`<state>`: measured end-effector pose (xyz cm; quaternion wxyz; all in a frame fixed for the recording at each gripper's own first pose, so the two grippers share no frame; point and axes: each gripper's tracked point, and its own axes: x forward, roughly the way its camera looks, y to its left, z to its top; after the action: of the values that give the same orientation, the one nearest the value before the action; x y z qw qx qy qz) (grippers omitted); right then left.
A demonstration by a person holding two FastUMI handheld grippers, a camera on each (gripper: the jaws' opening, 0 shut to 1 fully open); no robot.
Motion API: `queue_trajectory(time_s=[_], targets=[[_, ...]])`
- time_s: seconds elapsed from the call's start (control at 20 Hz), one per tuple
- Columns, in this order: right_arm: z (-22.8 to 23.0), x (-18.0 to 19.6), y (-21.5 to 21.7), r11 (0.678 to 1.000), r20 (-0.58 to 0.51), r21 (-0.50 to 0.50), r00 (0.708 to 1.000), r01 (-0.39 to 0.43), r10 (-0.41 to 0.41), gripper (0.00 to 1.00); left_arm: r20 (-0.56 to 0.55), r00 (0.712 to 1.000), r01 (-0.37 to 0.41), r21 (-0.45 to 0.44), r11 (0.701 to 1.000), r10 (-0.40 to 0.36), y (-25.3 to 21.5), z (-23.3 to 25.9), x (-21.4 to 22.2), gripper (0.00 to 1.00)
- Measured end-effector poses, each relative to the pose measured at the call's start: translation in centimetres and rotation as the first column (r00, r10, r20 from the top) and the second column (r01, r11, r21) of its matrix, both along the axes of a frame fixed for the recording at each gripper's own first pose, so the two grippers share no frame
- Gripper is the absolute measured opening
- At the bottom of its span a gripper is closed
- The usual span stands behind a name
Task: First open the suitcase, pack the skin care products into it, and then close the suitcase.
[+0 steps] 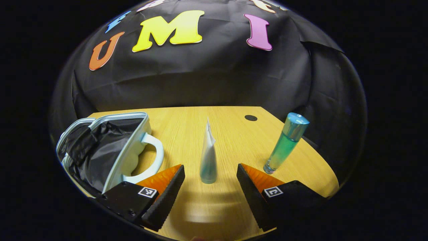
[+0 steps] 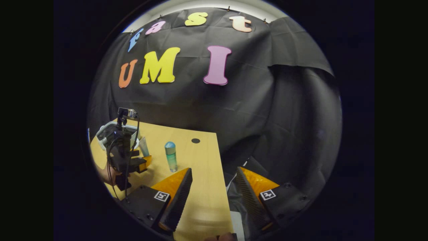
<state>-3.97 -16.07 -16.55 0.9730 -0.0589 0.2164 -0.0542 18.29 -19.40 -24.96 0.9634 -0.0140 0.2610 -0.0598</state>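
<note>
At the left of the tabletop (image 1: 234,134) the small pale suitcase (image 1: 110,150) lies already open, its dark lining showing and its carry handle (image 1: 157,157) turned toward the middle. Just right of it a squeeze tube (image 1: 208,157) stands on its cap, crimped end up, directly ahead of the left claw (image 1: 210,182), whose fingers are spread wide on either side and touch nothing. The tube looks light and soft-walled, so a grip low down near the stiff cap would likely dent it least and keep it from tipping. Farther right, near the tabletop's edge, a tall teal bottle (image 1: 286,144) stands upright; it seems rigid, smooth and top-heavy, best taken around its mid body. A dark round hole (image 1: 250,117) sits toward the far side. In the right gripper view, the right claw (image 2: 214,187) hangs spread and empty over the tabletop's right edge, well apart from the bottle.
</note>
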Motion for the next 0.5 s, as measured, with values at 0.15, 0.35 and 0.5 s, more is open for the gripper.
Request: queue_trajectory(time_s=[0.15, 0.35, 0.5], targets=[[0.0, 0.2, 0.1, 1.0, -0.007, 0.005, 1.0, 0.008, -0.008, 0.79, -0.03, 0.999, -0.016, 0.001, 1.0, 0.016, 0.5, -1.1, 1.5, 0.77], [-0.6, 0.6, 1.1, 1.0, -0.021, 0.004, 1.0, -0.007, 0.007, 0.79, -0.063, 0.998, -0.002, 0.022, 1.0, 0.003, 0.7, -1.8, 2.3, 0.54], [-1.5, 1.5, 2.2, 0.999, -0.031, 0.017, 0.999, -0.032, 0.033, 0.79, -0.083, 0.996, 0.014, 0.024, 1.0, -0.012, 0.9, -1.6, 1.7, 0.4]])
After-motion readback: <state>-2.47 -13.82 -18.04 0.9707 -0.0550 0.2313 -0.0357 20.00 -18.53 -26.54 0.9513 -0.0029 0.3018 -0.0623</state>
